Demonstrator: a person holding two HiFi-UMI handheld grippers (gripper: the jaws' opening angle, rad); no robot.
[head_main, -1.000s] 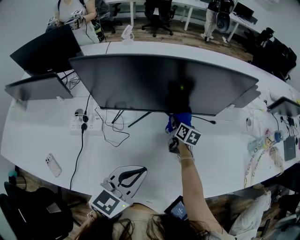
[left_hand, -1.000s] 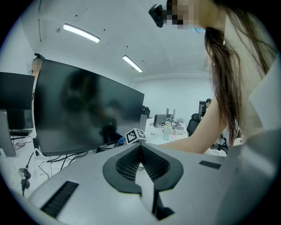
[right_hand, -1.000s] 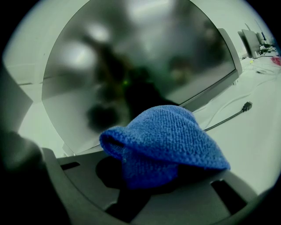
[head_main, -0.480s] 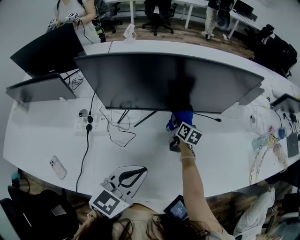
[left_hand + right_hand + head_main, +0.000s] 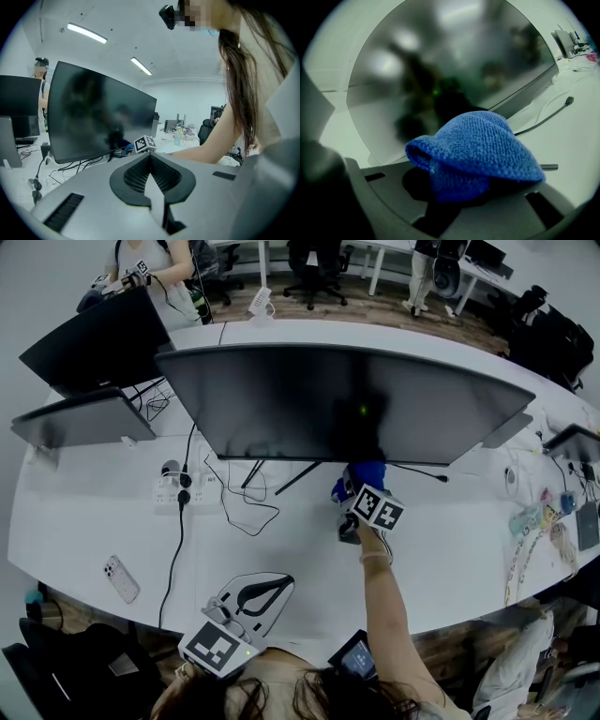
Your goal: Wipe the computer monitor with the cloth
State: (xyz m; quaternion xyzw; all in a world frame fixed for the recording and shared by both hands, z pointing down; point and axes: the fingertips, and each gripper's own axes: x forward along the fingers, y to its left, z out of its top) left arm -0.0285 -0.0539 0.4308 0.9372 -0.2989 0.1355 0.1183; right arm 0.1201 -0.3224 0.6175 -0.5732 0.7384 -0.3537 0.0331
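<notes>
Right gripper view: fingers (image 5: 387, 199) clamp cloth (image 5: 478, 150) before monitor (image 5: 454, 70).

1. We count two hand-held grippers: the left hand-held gripper (image 5: 267, 592) and the right hand-held gripper (image 5: 350, 493).
2. We count one blue cloth (image 5: 483, 145), between the right hand-held gripper's jaws.
3. We count three monitors for certain: a wide monitor (image 5: 347, 404) just ahead of the right hand-held gripper, and a dark monitor (image 5: 94, 338) and a grey-backed monitor (image 5: 80, 418) well to its left.
4. We count one phone (image 5: 122, 577), left of the left hand-held gripper.
5. We count one power strip (image 5: 173, 491).
6. We count one table (image 5: 450, 549).
</notes>
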